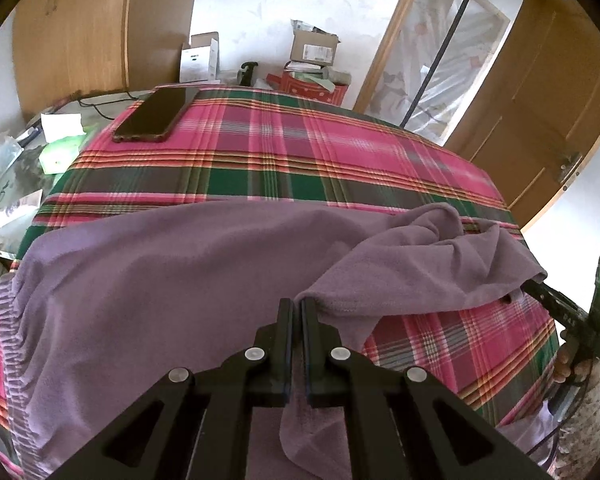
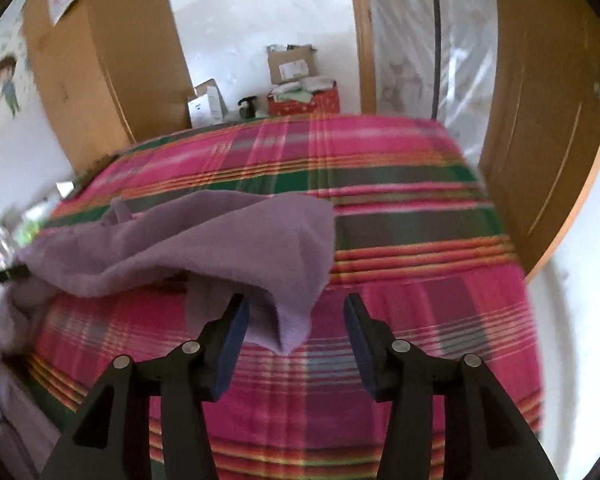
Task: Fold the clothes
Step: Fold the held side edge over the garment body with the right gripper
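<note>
Towel (image 1: 172, 280) of purple terry lies across the near part of the tabletop (image 1: 300, 168), which is covered in a pink, green and grey plaid cloth. Most of it is spread flat on the left, reaching the near edge; its right portion is lifted and bunched into a rumpled fold.

The left hand-held gripper (image 1: 296, 308) has its jaws pressed together on an edge of the towel, with a strip of the fabric hanging down between the fingers towards the camera.

The right hand-held gripper (image 2: 296, 312) stands with its jaws wide apart. A loose corner of the towel (image 2: 204, 240) droops between them, and the pads do not press on it. In the left wrist view this gripper (image 1: 540, 286) shows at the right edge, its tips at the bunched fabric, with a hand (image 1: 568, 364) on its handle.

A dark phone (image 1: 154, 114) lies on the far left of the plaid cloth, well apart from the towel. Cardboard boxes (image 1: 314, 48) stand beyond the far edge against the wall.
</note>
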